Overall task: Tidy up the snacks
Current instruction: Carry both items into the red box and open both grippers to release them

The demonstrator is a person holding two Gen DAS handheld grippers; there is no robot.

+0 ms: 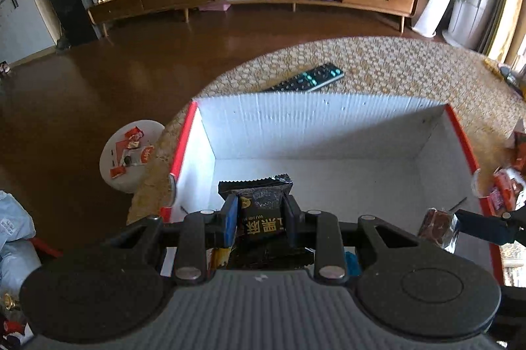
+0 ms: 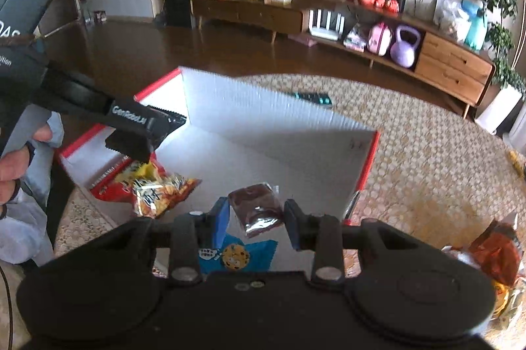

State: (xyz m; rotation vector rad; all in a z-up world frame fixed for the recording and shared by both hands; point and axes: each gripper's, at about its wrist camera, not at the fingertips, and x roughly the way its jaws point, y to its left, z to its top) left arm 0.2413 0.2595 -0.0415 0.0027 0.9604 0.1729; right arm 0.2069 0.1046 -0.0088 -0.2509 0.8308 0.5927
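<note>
Black snack packet point(image 1: 261, 212) was clamped between fingers of left gripper point(image 1: 261, 215), held over near edge of white box point(image 1: 296, 126). Packet judged light, crinkly, slippery film; contents likely crushable, so hold best taken across flat middle, as seen.

Brown snack packet point(image 2: 258, 208) was seen between fingers of right gripper point(image 2: 256, 218), above box floor. Whether it was pinched or loose could not be told. Blue cookie packet point(image 2: 236, 256) and yellow-red packet point(image 2: 157, 185) lay inside box.
</note>
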